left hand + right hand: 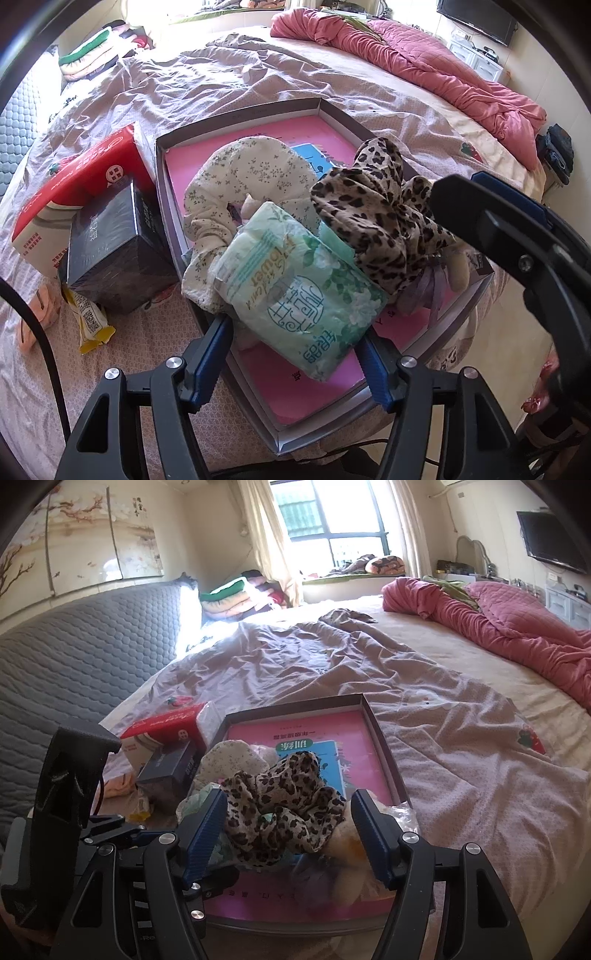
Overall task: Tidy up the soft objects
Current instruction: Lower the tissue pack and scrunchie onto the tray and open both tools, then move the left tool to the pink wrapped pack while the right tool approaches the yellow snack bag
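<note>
Tissue pack (295, 291) and leopard scrunchie (280, 805), both soft and light, lie in the box (236, 114) between open hand-held grippers (295, 354) (288, 834); grasp mid-body.

The bed (424, 686) carries it all under a wrinkled pinkish sheet. A shallow box (164, 173) lies on it, a red carton (74, 184) and dark box (110, 254) just left, pink quilt (424, 62) far behind.
</note>
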`<state>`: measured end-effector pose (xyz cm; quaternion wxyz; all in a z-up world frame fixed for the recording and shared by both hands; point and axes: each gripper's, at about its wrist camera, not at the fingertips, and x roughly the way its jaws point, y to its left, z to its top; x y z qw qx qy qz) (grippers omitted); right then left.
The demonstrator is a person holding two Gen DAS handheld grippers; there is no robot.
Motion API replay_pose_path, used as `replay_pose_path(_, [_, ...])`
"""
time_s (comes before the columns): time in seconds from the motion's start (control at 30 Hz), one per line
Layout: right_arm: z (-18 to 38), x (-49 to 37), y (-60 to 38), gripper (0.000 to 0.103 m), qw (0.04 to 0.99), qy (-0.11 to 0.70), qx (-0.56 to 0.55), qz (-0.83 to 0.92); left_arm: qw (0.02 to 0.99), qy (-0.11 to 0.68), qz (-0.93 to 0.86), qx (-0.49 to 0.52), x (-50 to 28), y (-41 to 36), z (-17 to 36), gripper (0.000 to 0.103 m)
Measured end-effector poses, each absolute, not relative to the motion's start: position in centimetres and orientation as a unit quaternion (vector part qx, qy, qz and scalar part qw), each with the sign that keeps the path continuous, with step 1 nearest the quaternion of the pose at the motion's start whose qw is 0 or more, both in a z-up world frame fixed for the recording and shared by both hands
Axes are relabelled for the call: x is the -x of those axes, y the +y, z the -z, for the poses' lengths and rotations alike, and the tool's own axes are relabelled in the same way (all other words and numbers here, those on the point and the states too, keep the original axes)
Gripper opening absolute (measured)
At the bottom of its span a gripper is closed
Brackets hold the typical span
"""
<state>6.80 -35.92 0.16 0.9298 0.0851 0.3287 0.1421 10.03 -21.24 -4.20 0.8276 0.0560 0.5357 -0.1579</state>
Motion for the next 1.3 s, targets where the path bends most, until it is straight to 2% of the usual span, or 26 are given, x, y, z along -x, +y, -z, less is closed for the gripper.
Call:
replay_pose_path(0.17, [-0.5,-6.7,-36.0,0.073,0.932,0.327,-0.084,-0.136,0.828,0.534,0.158,-0.057,-9.9,-21.2,4.0,0.065])
replay_pose_path(0.43, [-1.1,-6.3,-37.3,0.074,0.933,0.317,-0.118,-0.12,0.834,0.523,0.17,-0.046,-9.2,-21.0,2.6,0.076])
replay_pose_path(0.67, [-2.5,-5.8,-37.9,0.074,0.937,0.3,-0.139,-0.11,0.844,0.51,0.163,-0.024,-9.1,-19.4,0.7,0.078])
replay_pose_path(1.0, [-4.9,-5.2,-34.2,0.075,0.937,0.293,-0.12,-0.15,0.864,0.488,0.119,0.017,-8.5,-12.9,-2.3,0.078])
replay_pose_path(1.3, [-6.0,-4.7,-25.7,0.075,0.918,0.32,-0.1,-0.211,0.876,0.477,0.044,0.051,-7.7,-3.9,-2.9,0.078])
